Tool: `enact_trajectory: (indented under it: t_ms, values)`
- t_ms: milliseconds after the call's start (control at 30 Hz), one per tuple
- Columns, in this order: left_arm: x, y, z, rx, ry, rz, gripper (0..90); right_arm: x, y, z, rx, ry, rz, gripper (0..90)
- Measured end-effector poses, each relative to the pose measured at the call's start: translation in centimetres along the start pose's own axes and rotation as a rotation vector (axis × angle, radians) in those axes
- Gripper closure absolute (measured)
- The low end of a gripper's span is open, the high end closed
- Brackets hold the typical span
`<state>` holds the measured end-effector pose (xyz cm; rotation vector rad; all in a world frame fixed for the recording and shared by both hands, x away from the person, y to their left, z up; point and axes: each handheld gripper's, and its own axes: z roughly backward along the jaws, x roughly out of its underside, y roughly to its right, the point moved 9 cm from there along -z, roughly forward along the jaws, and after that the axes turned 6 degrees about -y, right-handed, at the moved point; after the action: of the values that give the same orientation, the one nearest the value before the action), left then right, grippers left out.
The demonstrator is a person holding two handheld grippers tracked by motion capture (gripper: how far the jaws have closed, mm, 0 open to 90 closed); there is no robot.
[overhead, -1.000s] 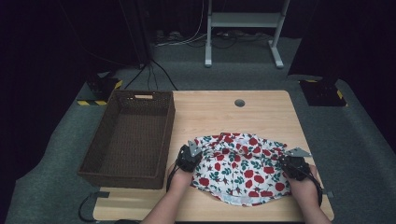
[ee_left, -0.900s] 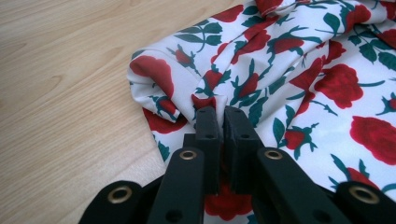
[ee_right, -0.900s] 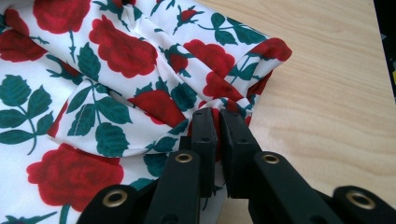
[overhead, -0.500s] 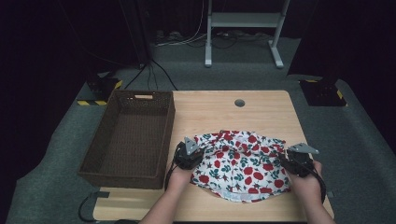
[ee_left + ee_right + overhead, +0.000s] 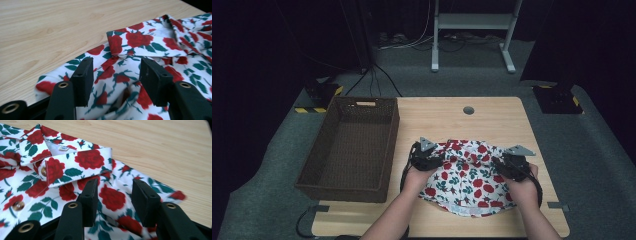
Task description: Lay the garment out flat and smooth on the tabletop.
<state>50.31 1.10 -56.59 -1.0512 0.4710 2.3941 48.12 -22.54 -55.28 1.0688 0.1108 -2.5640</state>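
Lying folded on the worktop's [image 5: 492, 112] near right part, the rose-print shirt [image 5: 467, 177] sits under 2 parted grippers, left gripper [image 5: 428, 159] and right gripper [image 5: 510, 165], jaws just opened, nothing clamped.
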Motion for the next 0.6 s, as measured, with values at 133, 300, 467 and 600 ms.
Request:
enact_trajectory:
  t_ms: [133, 300, 467, 600]
  values:
    - [-0.5, 0.3, -1.4, 0.01, -0.02, 0.014, 43.8, -0.3, -0.2, -1.8, -0.008, -0.027, -0.013, 56.9]
    - [-0.9, 1.1, -2.6, 0.005, -0.038, -0.013, 43.8, -0.7, -0.3, -3.3, -0.007, -0.052, -0.016, 56.1]
    - [-0.6, 1.6, -3.6, 0.009, -0.063, -0.025, 49.5, -0.3, -0.5, -4.7, -0.012, -0.091, -0.025, 57.3]
    - [-0.4, 1.9, -3.9, 0.009, -0.074, -0.043, 58.8, 0.2, -0.9, -5.1, -0.01, -0.108, -0.01, 65.7]
